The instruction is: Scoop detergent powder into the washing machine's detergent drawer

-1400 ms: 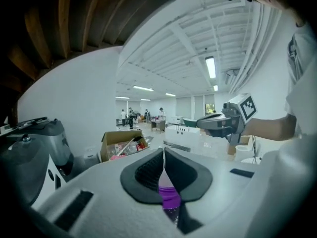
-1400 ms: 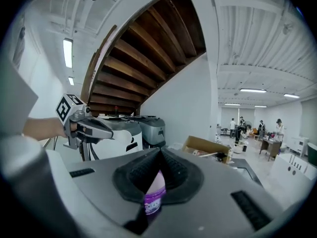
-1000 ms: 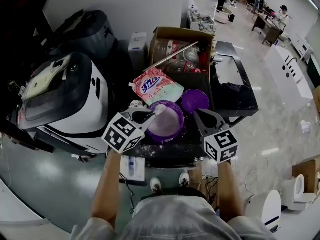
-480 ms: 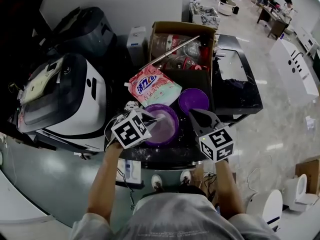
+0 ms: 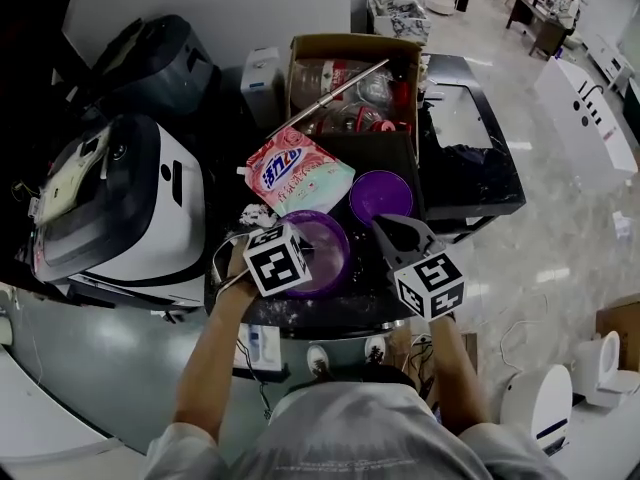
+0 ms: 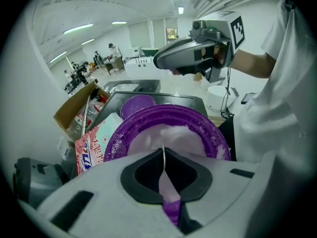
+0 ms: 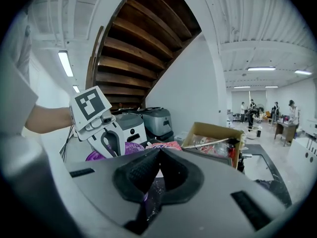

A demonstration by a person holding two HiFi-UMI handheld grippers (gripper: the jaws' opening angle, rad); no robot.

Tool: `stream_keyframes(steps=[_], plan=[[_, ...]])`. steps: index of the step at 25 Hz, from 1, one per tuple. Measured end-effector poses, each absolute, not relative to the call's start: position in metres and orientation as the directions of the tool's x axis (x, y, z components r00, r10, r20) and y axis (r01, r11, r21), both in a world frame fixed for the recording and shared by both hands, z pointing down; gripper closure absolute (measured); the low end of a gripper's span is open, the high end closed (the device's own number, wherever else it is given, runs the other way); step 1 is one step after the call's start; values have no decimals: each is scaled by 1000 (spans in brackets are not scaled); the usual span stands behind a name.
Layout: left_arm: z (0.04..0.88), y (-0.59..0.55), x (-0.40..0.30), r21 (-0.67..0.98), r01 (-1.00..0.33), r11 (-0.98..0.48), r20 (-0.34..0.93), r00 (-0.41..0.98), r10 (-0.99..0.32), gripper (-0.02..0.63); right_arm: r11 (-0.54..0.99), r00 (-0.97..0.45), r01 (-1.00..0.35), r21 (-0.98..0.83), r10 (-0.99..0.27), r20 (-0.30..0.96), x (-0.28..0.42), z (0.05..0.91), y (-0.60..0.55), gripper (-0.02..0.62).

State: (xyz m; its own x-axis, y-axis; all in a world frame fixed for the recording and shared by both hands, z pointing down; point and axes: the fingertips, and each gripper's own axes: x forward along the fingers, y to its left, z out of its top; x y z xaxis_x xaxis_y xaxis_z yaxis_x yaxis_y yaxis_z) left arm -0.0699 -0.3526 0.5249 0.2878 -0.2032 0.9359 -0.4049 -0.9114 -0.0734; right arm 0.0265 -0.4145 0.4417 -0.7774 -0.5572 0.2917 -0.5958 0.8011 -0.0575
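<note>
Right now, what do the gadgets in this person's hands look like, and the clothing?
Both the left gripper and right gripper are pale grey plastic shells with black textured pads. Each carries a white cube of black square markers. The person wears a light short-sleeved shirt.

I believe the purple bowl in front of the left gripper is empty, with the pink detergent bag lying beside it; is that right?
Not quite: the purple bowl is not empty. It holds a heap of white powder, as the left gripper view shows. The pink detergent bag does lie beside it.
</note>
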Motion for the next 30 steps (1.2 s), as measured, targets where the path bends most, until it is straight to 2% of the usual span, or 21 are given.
stream_keyframes(steps=[11,15,30], plan=[[542,-357,-68,-84,-359,-930,969,190,-160,591,796,-773,-602,-59,-562,295,30,445,-419,591],[548,-349,-64,-47,-328,-944,980,166,-106,591,795,-770,-604,-57,-563,299,34,448,-420,591],[553,-327,-55,84,-332,-939,985,170,28,591,795,-770,-604,-56,-564,298,48,447,-416,591]])
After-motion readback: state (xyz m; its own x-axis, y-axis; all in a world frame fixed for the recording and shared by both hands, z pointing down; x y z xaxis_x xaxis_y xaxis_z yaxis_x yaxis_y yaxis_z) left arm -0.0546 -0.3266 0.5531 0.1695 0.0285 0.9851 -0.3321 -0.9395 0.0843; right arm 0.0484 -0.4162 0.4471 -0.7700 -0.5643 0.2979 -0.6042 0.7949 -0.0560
